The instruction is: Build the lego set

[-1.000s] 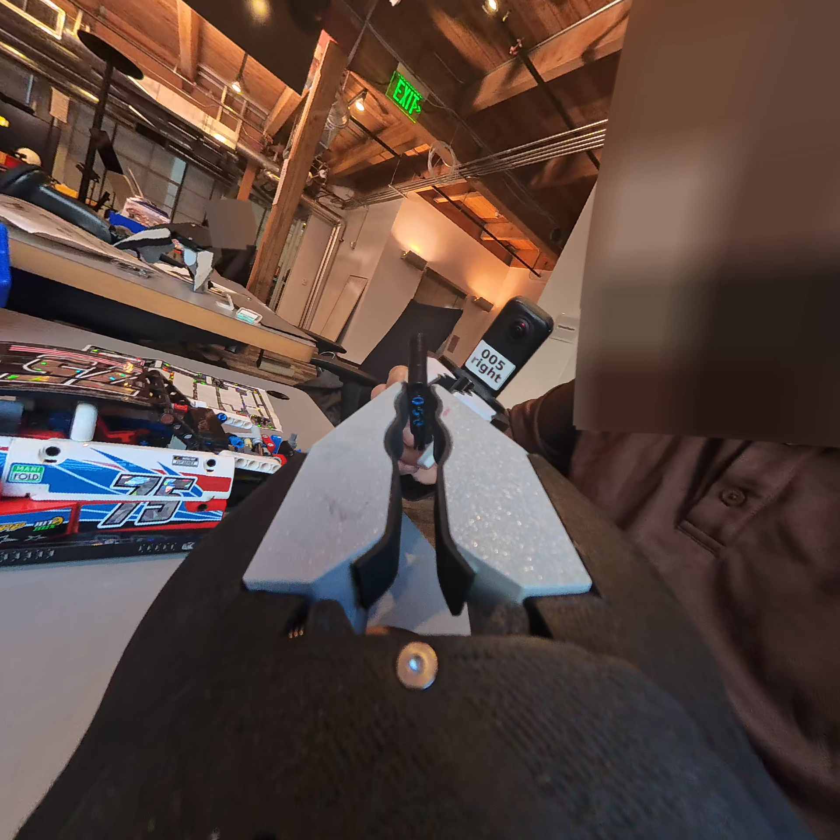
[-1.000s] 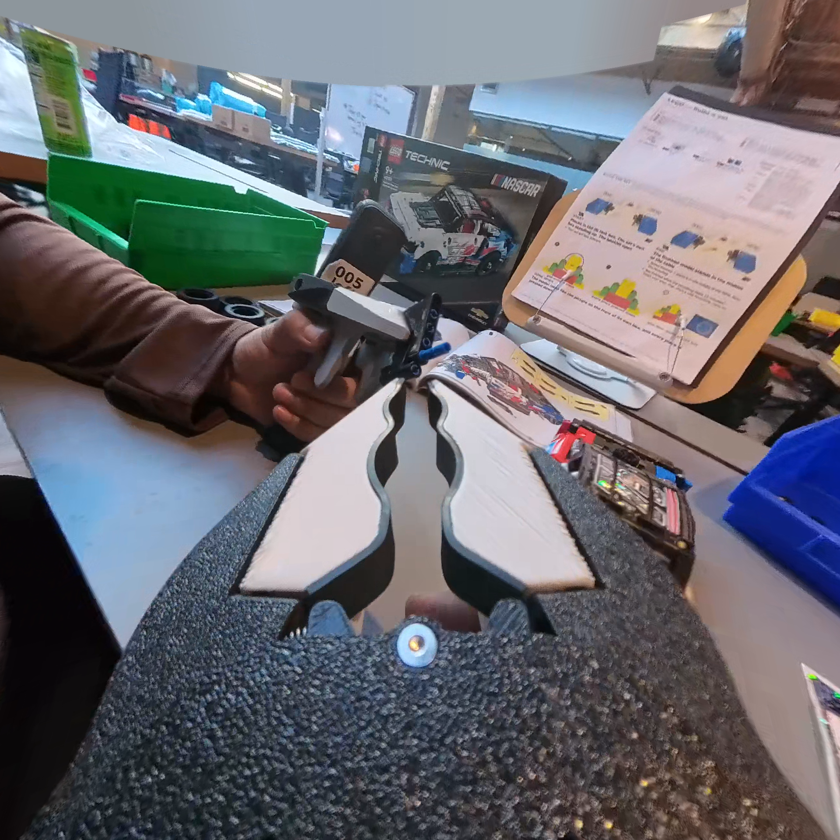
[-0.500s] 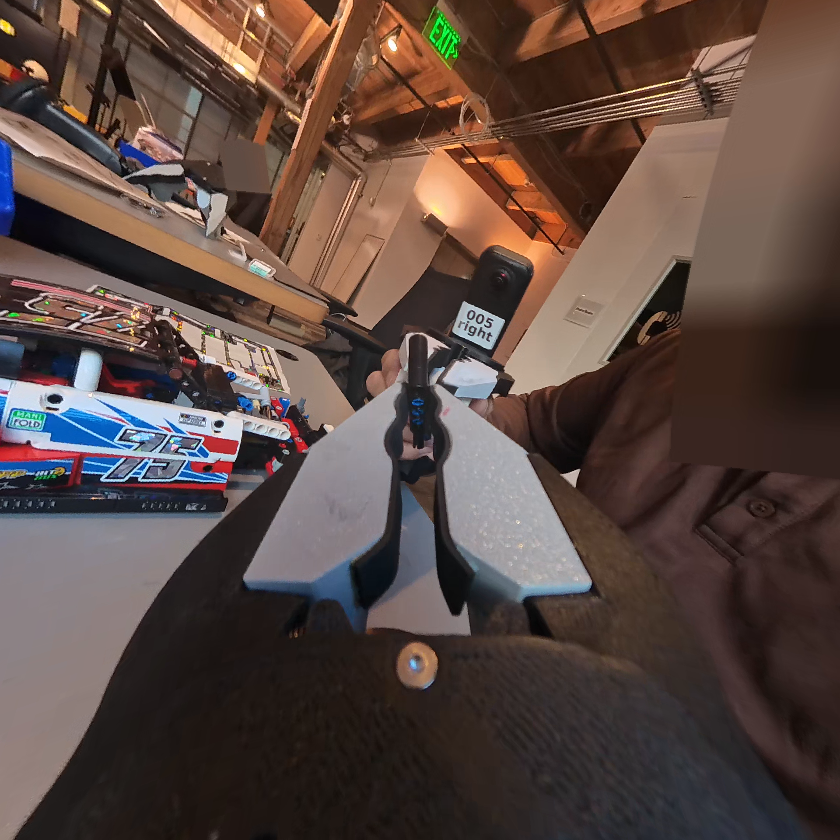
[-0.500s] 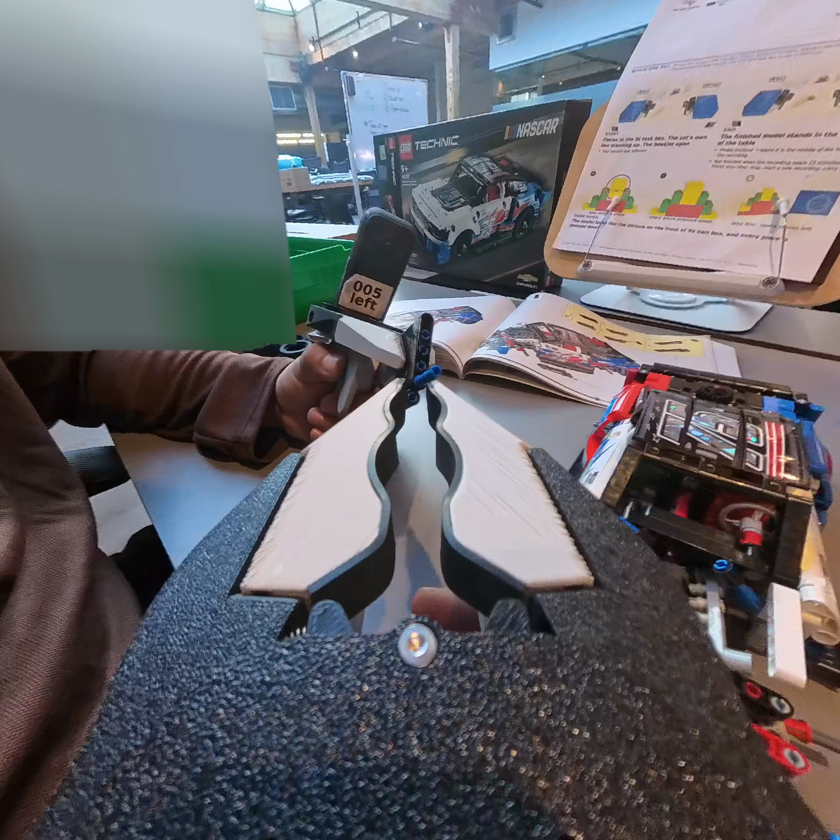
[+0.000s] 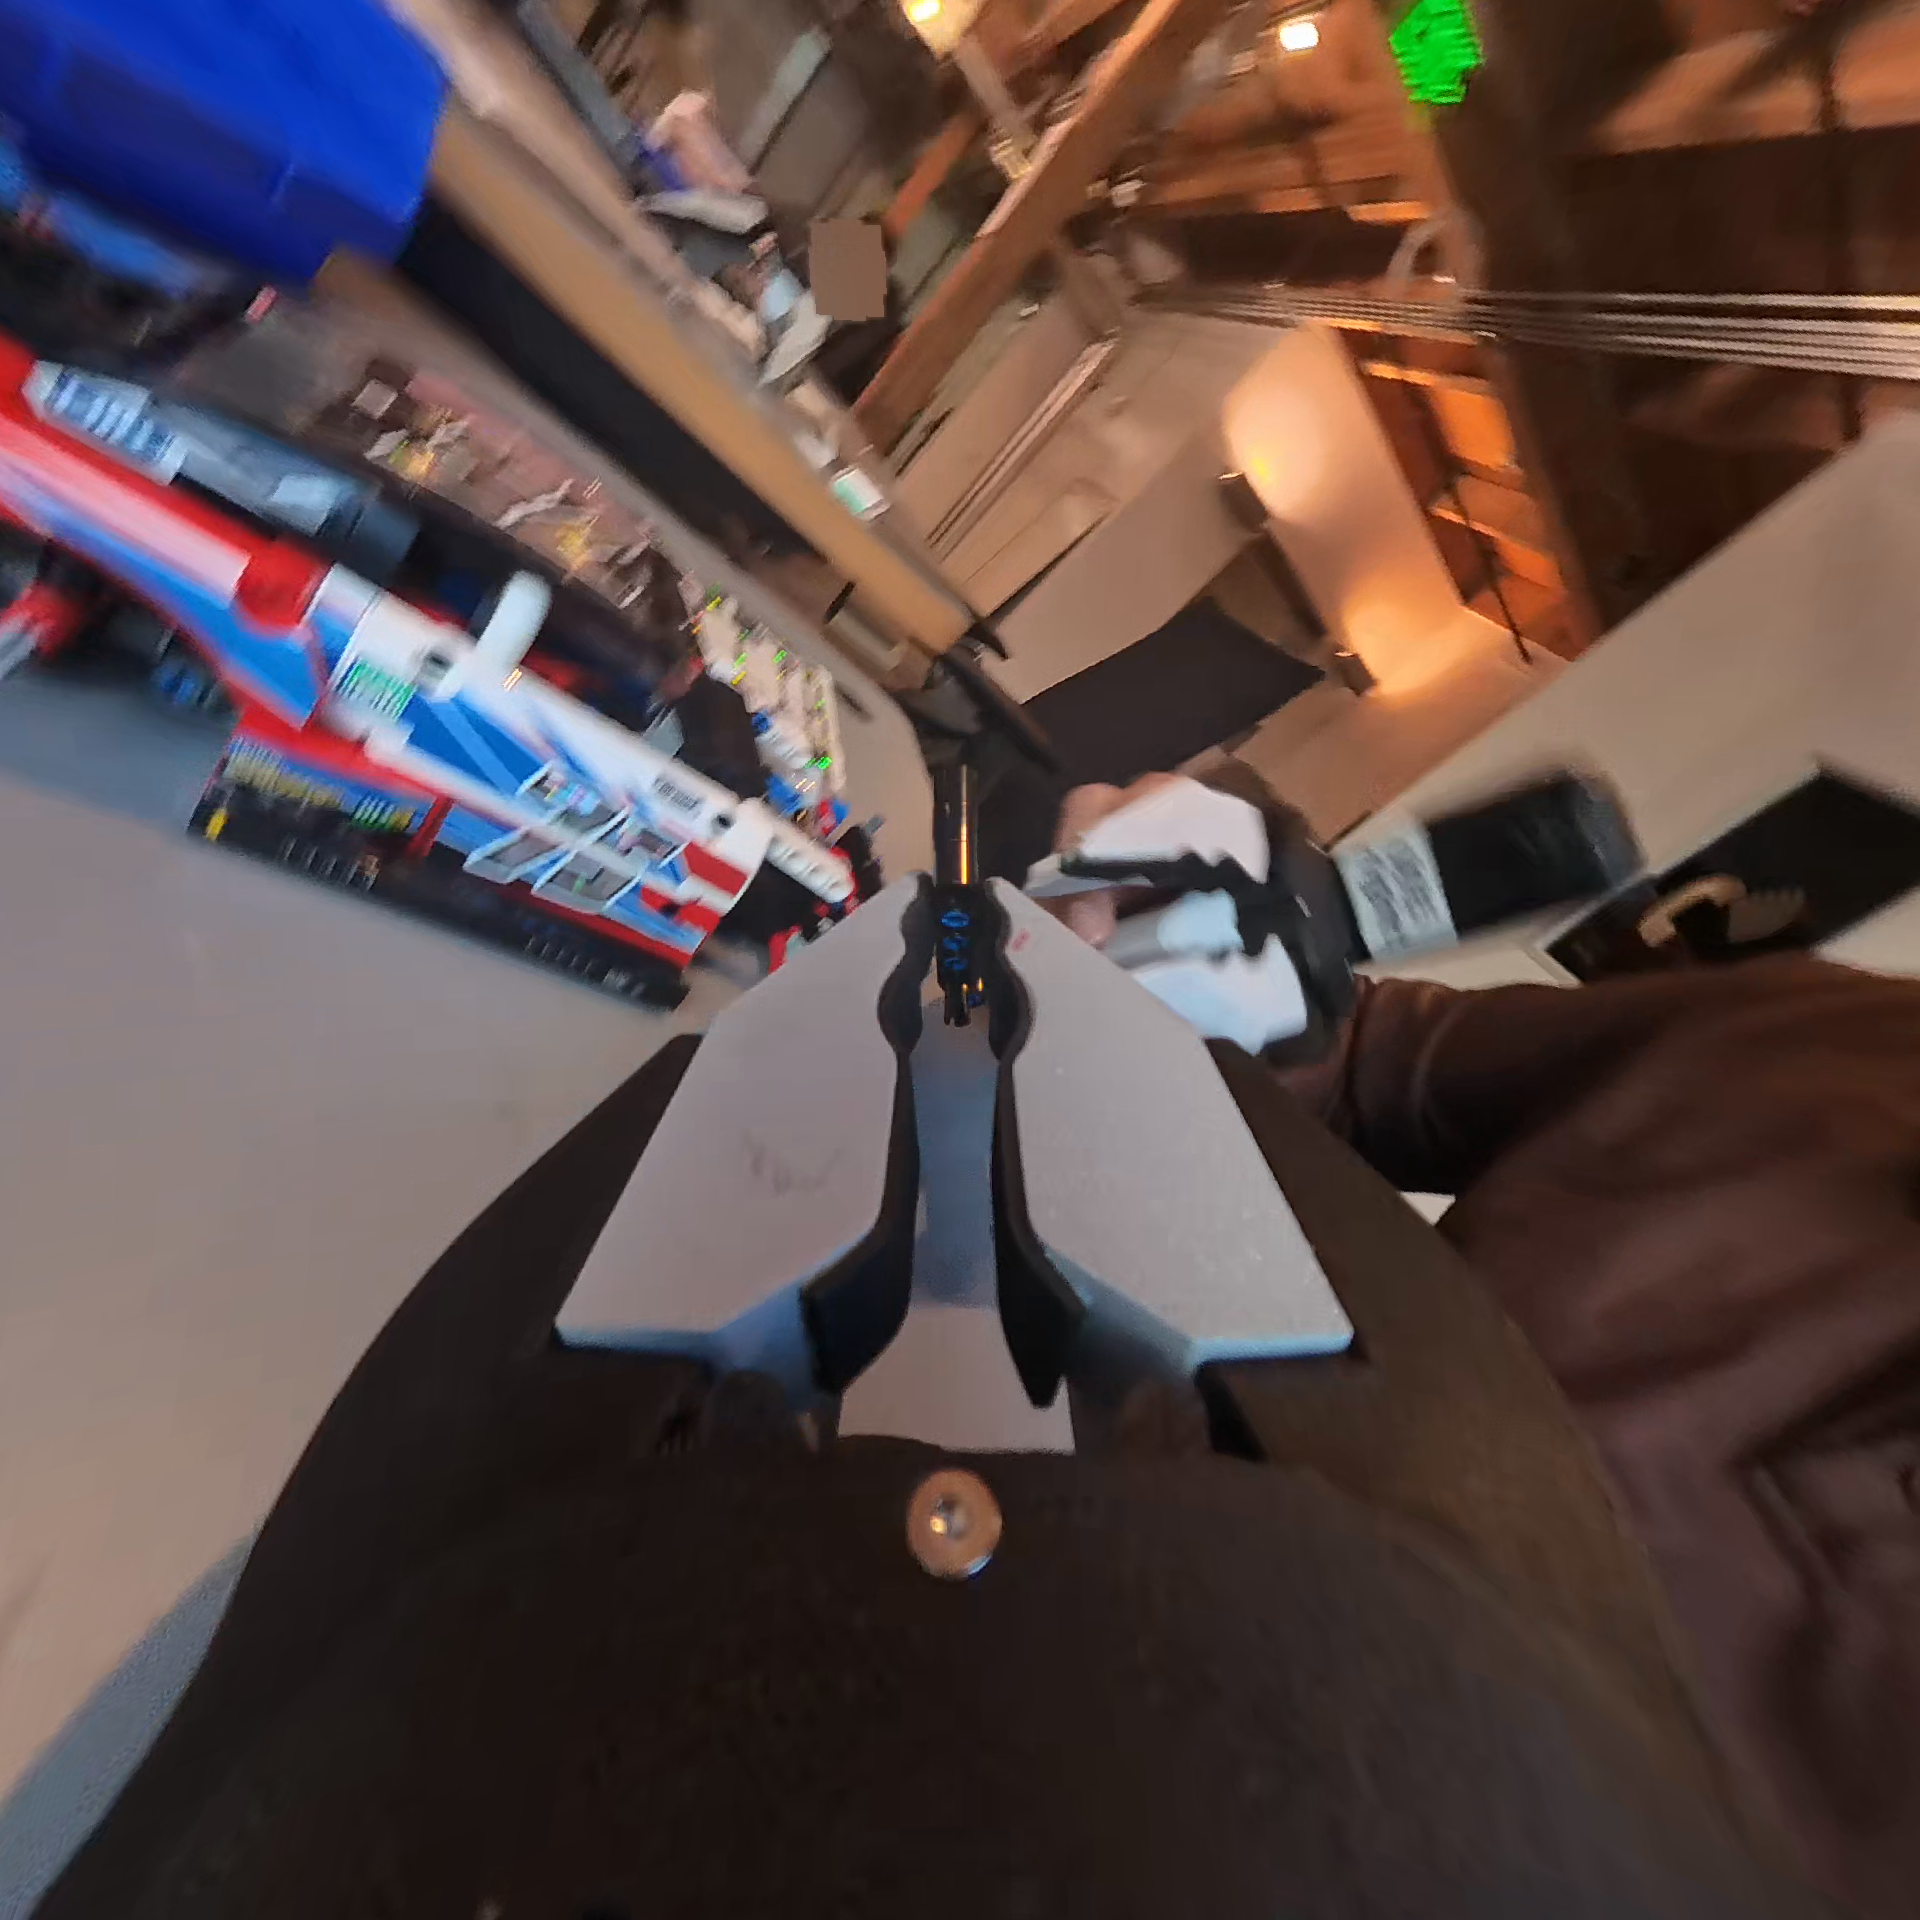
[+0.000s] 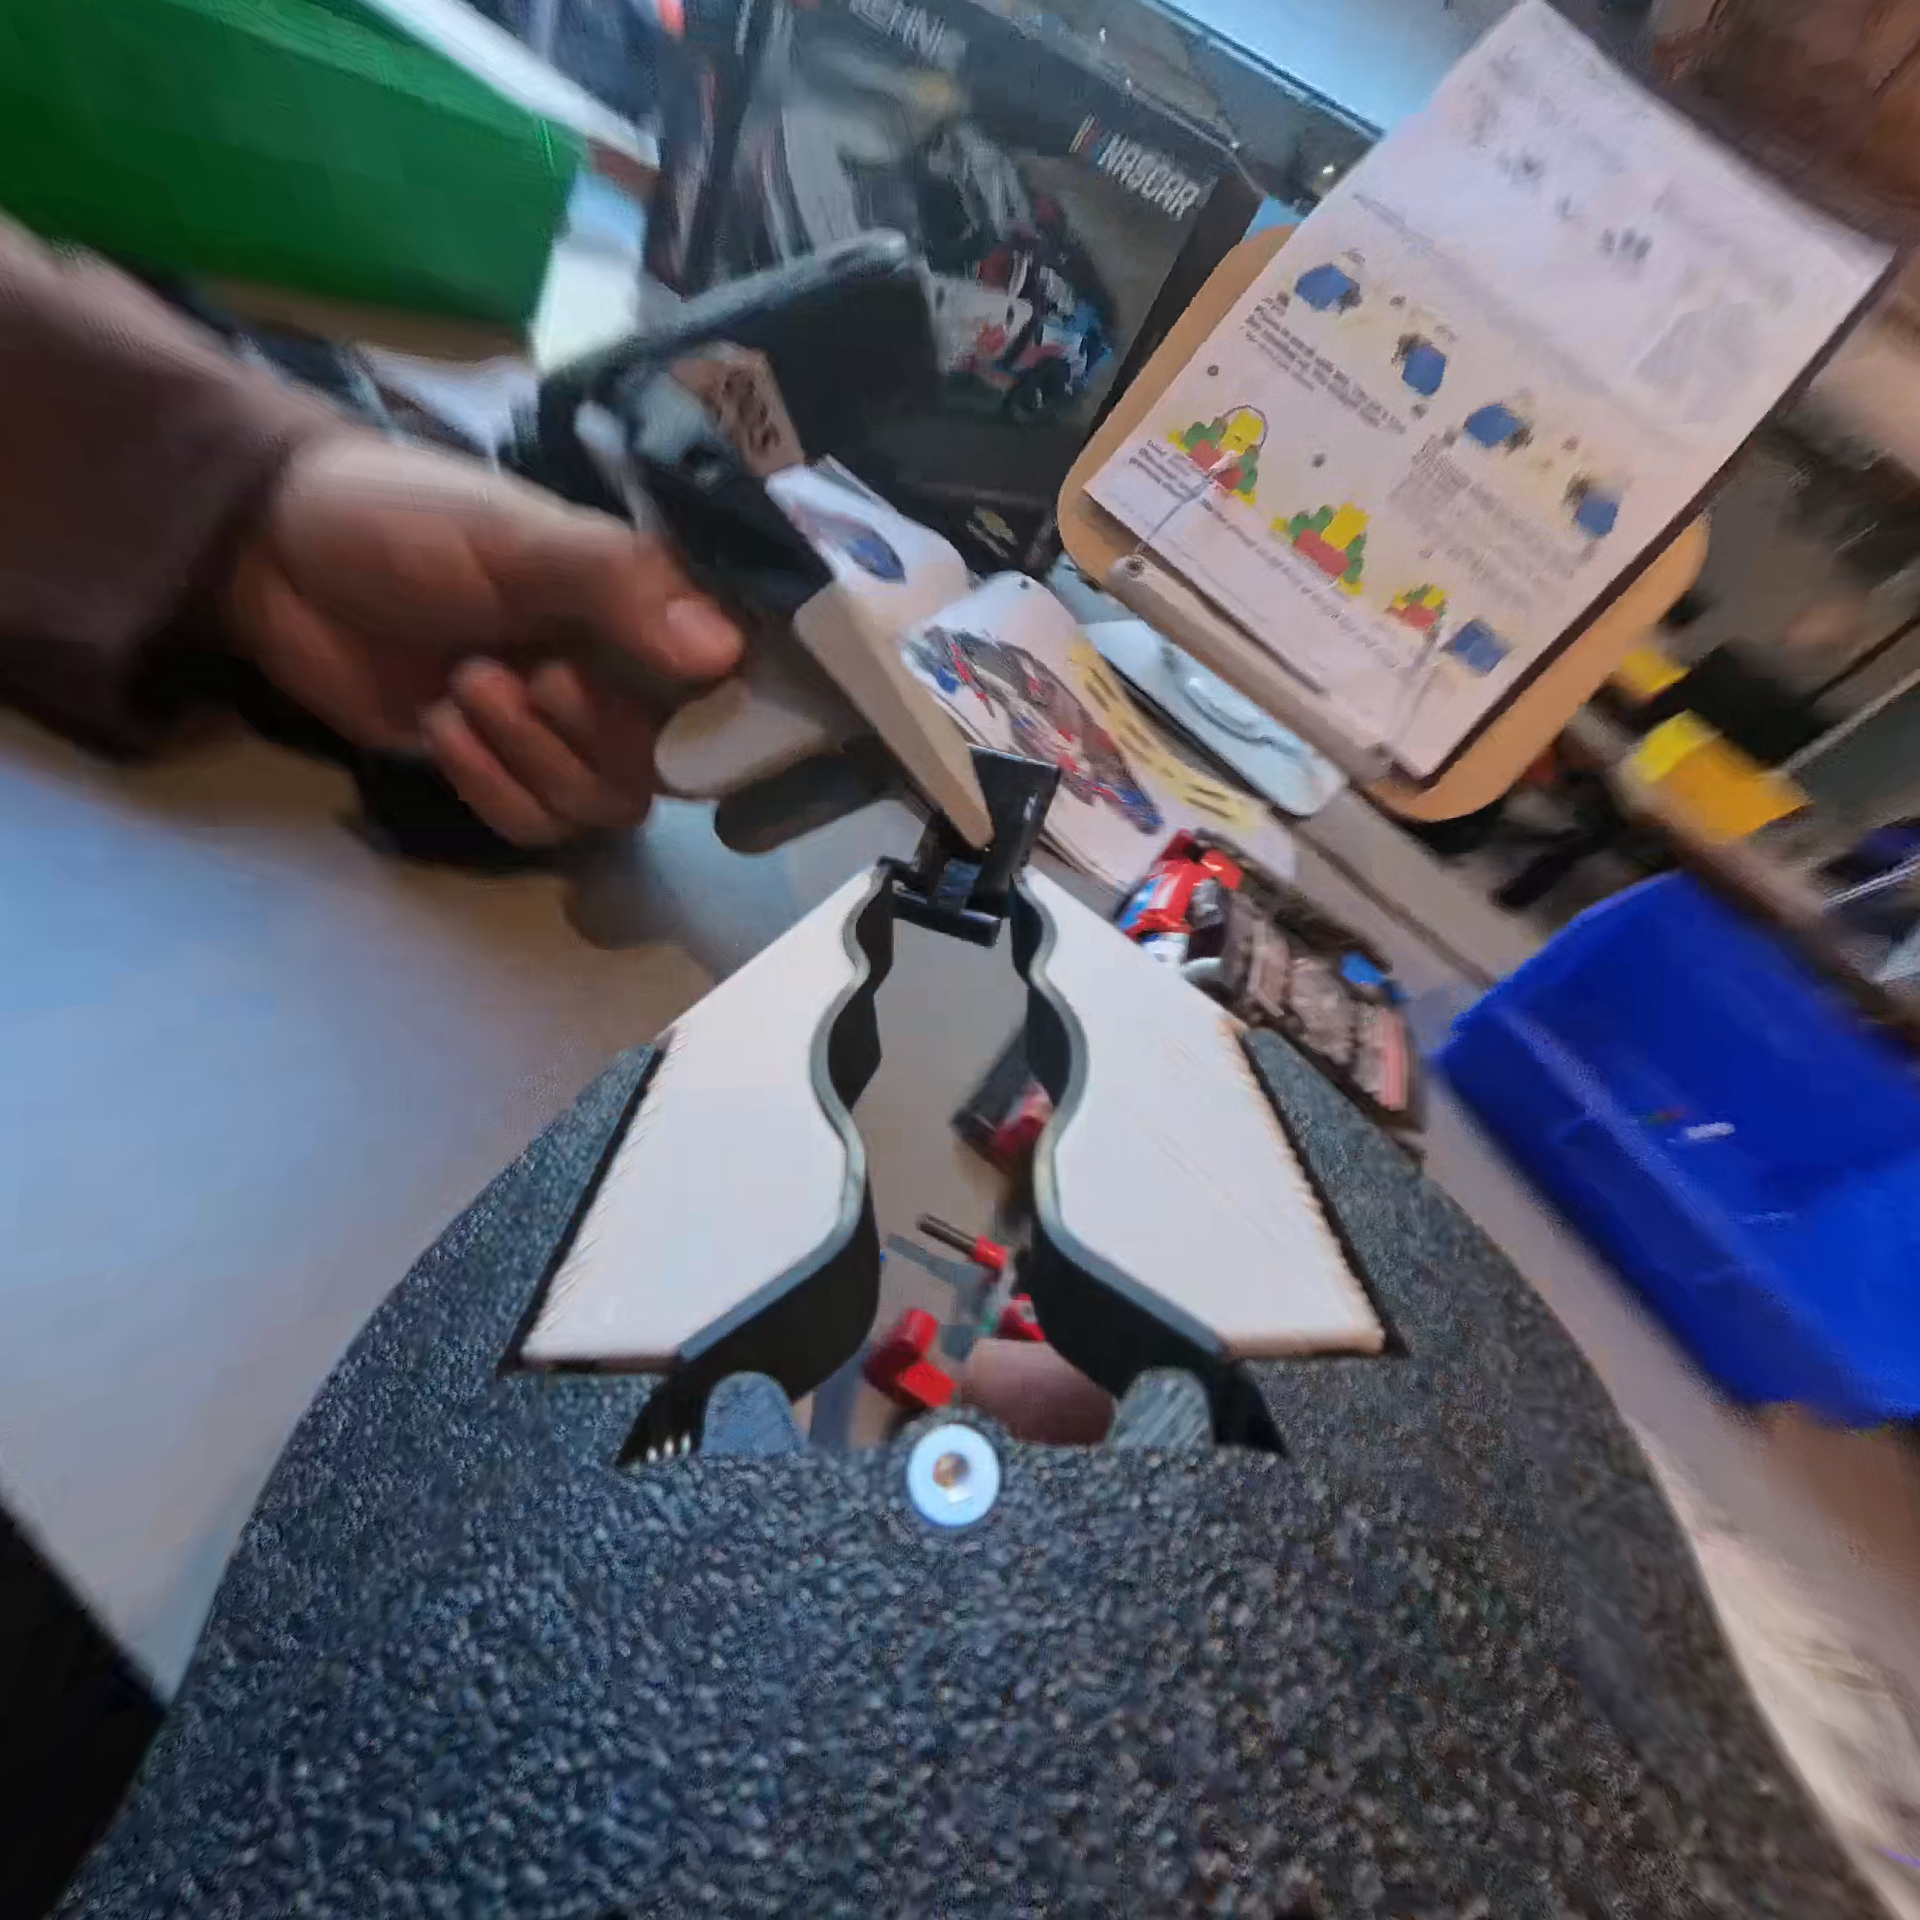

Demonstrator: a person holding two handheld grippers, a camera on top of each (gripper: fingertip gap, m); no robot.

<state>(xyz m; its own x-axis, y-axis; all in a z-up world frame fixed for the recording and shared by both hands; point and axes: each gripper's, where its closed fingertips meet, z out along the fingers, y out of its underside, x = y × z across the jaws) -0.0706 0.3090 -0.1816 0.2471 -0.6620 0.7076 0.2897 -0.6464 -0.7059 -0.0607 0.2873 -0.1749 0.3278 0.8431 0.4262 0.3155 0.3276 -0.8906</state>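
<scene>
My left gripper (image 5: 956,904) is shut on a black lego piece (image 5: 957,831) with blue pins, held edge-on above the table. In the right wrist view the same piece (image 6: 1013,810) sticks out from the left gripper's finger (image 6: 883,644), which a hand (image 6: 468,623) holds. My right gripper (image 6: 951,899) has its jaws a little apart, with the piece's near end between the fingertips and touching both. The right gripper also shows in the left wrist view (image 5: 1143,883), just right of the piece. The part-built red, white and blue lego car (image 5: 468,727) lies on the table at left, and it also shows in the right wrist view (image 6: 1299,987).
Loose red parts (image 6: 914,1361) lie on the table under my right gripper. A blue bin (image 6: 1683,1143) stands at right and a green bin (image 6: 260,135) at back left. The set's box (image 6: 987,229), an open booklet (image 6: 1039,686) and a sheet on a stand (image 6: 1455,416) are behind. Left and right tips are no more than a few centimetres apart.
Both grippers came together and tilted, and the views are blurred. My right gripper's jaws widened and now have the black piece's end between them. The left still holds the piece.
</scene>
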